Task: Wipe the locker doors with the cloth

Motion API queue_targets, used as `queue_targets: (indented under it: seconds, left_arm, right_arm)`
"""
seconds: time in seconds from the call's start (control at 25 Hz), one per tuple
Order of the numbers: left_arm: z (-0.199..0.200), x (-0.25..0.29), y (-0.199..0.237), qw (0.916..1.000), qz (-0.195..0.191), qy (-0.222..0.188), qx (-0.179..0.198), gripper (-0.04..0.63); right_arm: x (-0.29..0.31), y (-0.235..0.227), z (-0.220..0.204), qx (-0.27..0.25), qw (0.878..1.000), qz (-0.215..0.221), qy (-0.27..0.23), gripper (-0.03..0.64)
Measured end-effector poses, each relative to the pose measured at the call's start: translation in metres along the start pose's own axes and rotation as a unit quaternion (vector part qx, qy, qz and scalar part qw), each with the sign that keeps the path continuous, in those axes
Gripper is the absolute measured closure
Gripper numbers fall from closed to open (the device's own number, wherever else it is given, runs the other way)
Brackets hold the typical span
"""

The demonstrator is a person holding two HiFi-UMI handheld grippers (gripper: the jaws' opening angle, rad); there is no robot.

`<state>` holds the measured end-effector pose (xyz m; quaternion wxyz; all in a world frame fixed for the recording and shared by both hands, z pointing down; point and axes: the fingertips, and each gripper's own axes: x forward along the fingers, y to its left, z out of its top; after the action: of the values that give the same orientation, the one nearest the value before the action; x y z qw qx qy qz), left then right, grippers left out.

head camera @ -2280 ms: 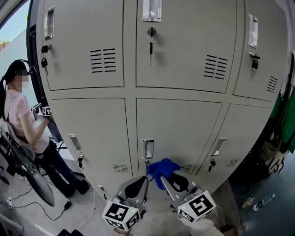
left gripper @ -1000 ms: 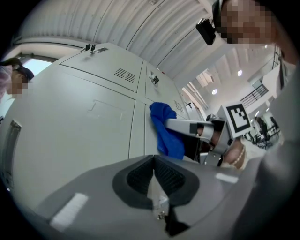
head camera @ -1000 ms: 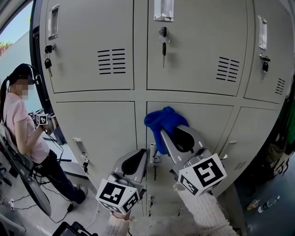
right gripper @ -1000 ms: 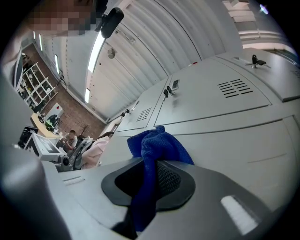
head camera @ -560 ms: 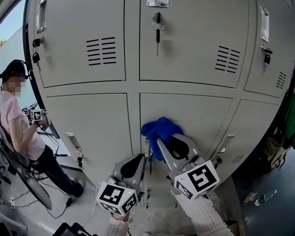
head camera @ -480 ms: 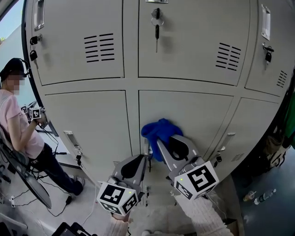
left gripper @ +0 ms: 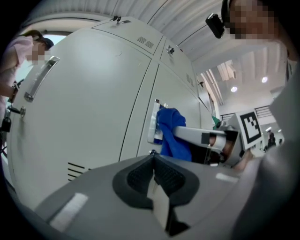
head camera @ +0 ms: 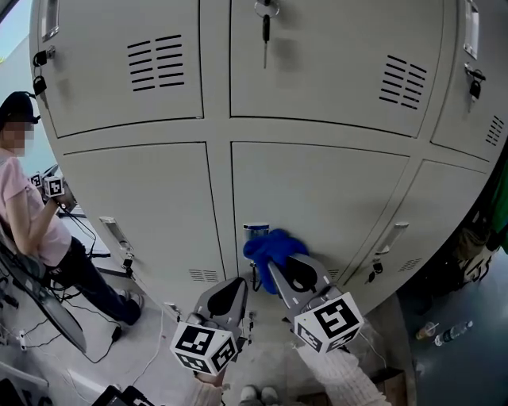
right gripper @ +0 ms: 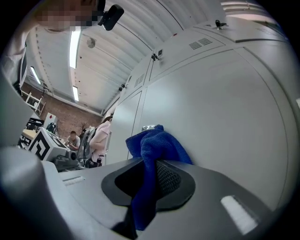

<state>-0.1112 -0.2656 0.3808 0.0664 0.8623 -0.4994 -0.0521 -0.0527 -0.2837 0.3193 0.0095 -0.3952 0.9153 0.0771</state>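
Observation:
A blue cloth (head camera: 274, 247) is bunched against the lower middle locker door (head camera: 317, 190), over its handle recess (head camera: 254, 230). My right gripper (head camera: 271, 263) is shut on the cloth and presses it to the door. In the right gripper view the cloth (right gripper: 152, 145) runs down between the closed jaws of the right gripper (right gripper: 149, 165), against the door (right gripper: 220, 108). My left gripper (head camera: 242, 284) hangs shut and empty just left of it, off the door. The left gripper (left gripper: 152, 161) looks past its closed jaws at the cloth (left gripper: 171, 133).
Grey lockers fill the view, with keys hanging in the upper middle door (head camera: 264, 20) and the side doors. A person in a pink shirt (head camera: 28, 214) stands at the left holding another gripper (head camera: 53, 186). Cables lie on the floor (head camera: 135, 349). Bottles (head camera: 444, 329) lie at the lower right.
The right gripper has carried the cloth down the lower middle door, from near its top edge to the handle. The left gripper stayed shut beside it.

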Motion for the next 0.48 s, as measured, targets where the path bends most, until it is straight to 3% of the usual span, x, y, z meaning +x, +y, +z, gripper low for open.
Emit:
queue_targets:
  seconds: [0.48]
  left_arm:
    - [-0.056, 0.001, 0.001, 0.9977, 0.005, 0.064, -0.022, 0.588]
  right_arm:
    - [-0.006, 0.006, -0.089, 0.068, 0.996, -0.005, 0.061, 0.560]
